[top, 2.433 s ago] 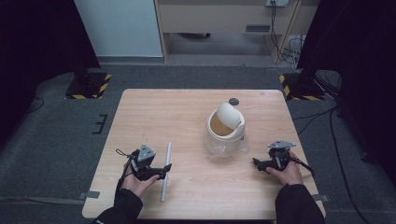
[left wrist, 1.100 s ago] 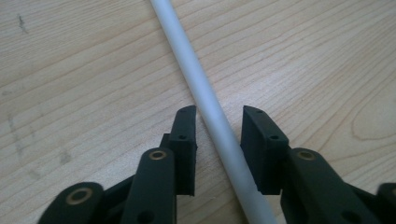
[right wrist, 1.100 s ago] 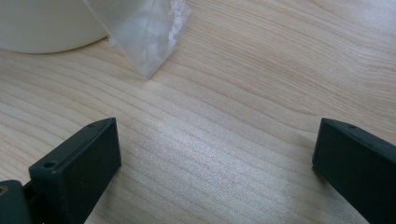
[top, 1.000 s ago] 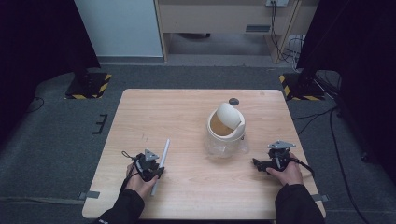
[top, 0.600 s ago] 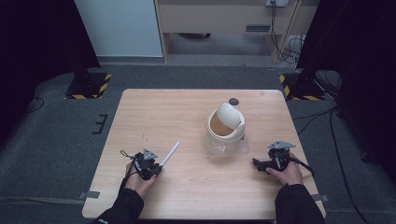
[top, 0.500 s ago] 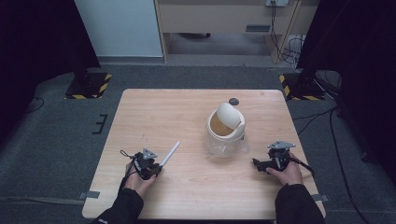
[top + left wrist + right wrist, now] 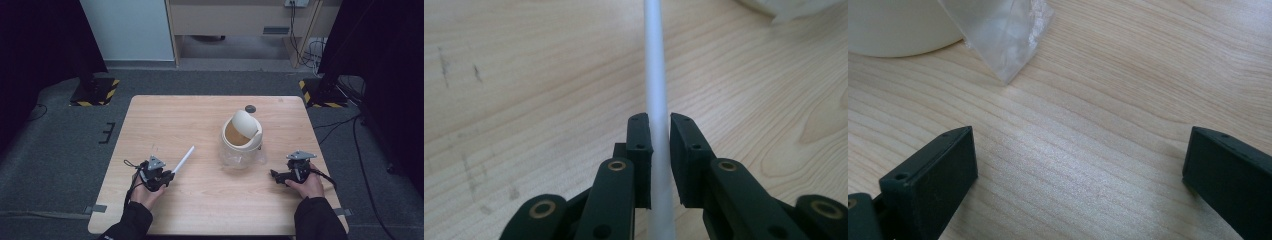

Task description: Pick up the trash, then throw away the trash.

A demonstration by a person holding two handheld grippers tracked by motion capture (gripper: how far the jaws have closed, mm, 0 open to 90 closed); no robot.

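A thin white rod [image 7: 183, 160] sticks out from my left gripper [image 7: 169, 175], slanting up and to the right toward the bin. In the left gripper view the black jaws press on the white rod [image 7: 656, 75] from both sides, so my left gripper [image 7: 659, 121] is shut on it. A cream swing-lid bin [image 7: 241, 136] with a clear plastic liner stands right of the table's middle. Right of the bin, my right gripper [image 7: 274, 175] rests near the front edge and points left at it. Its jaws [image 7: 1080, 139] stand wide open over bare wood.
A small dark round object [image 7: 250, 108] lies behind the bin near the far edge of the wooden table [image 7: 165, 120]. The bin's base [image 7: 898, 25] and a corner of its plastic liner [image 7: 1003, 35] lie just ahead of the right gripper.
The rod lay flat on the table beside the left gripper. It is now gripped, and its free end has swung right, toward the bin. The right hand has stayed still.
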